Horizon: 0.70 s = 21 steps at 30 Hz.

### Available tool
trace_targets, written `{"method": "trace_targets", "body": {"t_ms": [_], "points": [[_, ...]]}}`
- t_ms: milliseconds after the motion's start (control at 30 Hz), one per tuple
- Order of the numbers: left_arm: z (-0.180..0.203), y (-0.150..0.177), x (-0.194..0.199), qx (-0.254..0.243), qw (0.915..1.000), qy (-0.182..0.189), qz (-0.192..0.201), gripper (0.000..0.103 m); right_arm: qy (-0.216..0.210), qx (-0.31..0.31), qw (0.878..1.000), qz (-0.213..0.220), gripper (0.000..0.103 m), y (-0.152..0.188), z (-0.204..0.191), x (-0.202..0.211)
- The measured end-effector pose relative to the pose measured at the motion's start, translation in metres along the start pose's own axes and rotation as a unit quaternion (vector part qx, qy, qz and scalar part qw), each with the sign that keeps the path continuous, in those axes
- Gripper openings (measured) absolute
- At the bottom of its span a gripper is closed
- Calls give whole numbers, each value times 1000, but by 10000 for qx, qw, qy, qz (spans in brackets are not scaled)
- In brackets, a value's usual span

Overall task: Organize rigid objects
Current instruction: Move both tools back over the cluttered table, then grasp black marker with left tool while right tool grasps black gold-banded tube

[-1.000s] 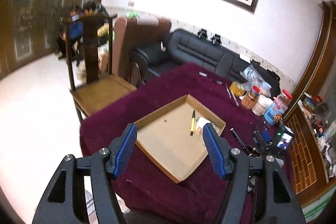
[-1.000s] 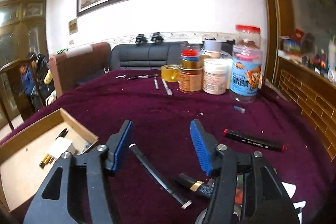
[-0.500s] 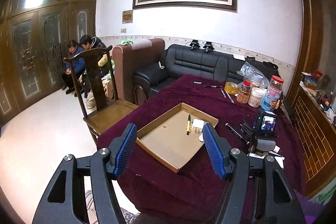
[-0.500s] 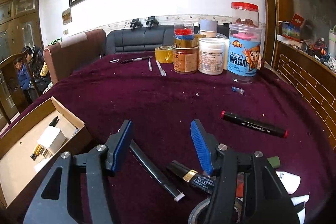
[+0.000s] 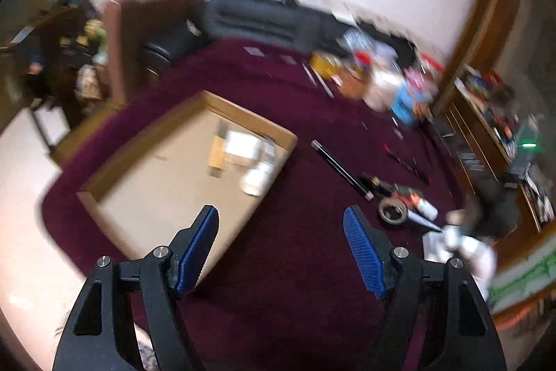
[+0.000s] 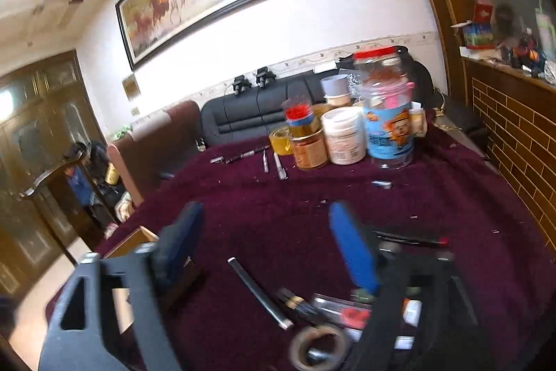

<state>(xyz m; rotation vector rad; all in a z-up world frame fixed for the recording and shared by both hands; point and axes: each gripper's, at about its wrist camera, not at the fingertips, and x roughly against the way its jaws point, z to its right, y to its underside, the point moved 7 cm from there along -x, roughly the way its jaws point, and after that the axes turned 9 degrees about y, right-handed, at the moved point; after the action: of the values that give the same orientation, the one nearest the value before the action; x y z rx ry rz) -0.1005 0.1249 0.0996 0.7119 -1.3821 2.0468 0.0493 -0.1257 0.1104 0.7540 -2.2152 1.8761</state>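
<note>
My left tongs [image 5: 280, 249] hang over the maroon tabletop [image 5: 295, 266], jaws opening, nothing between them. My right tongs [image 6: 266, 246] are opening too, also empty. The tray [image 5: 104, 186] holds 1 pen [image 5: 216, 153] and 2 white items, blurred. Right of the tray lie a black pen [image 5: 342, 170], a tape roll [image 5: 392, 210] and markers [image 5: 405, 160]; jars [image 6: 344, 136] stand beyond it.

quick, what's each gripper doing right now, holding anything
left gripper: jaws opening, nothing between them, above the maroon tablecloth.
right gripper: jaws opening, nothing held.
</note>
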Motion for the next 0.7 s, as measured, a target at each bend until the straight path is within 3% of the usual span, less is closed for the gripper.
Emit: {"method": "trace_targets", "body": {"t_ms": [133,233,333,433,500,567,600,633,667,700], "points": [[34,-6,-86,-279,9972,312,-617,69,941,646,9934,-111,83,14,54,-3],[63,-7,-139,-407,9934,566,-909,69,1313,206,9902,-439,83,42,104,-23],[78,-9,-191,-154,9912,608,-1168,69,1371,-457,9833,-1104,83,60,137,-48],[72,-18,-227,377,9902,476,-1258,68,1338,-489,9864,-821,83,50,141,-45],[64,-26,-249,587,9908,181,-1204,68,1259,-494,9865,-926,83,57,137,-49],[65,-31,-259,392,9943,-52,-988,68,1187,-467,9855,-1116,83,64,133,-56],[67,-32,-264,133,9945,-243,-1008,63,1182,-435,9847,-1203,83,68,132,-59],[67,-30,-265,-15,9937,-330,-1068,48,1178,-414,9843,-1247,83,70,132,-61],[68,-29,-263,-262,9932,-423,-1050,26,1188,-407,9842,-1250,83,72,132,-60],[69,-26,-259,-474,9916,-370,-1145,19,1222,-407,9839,-1239,83,73,133,-60]]}}
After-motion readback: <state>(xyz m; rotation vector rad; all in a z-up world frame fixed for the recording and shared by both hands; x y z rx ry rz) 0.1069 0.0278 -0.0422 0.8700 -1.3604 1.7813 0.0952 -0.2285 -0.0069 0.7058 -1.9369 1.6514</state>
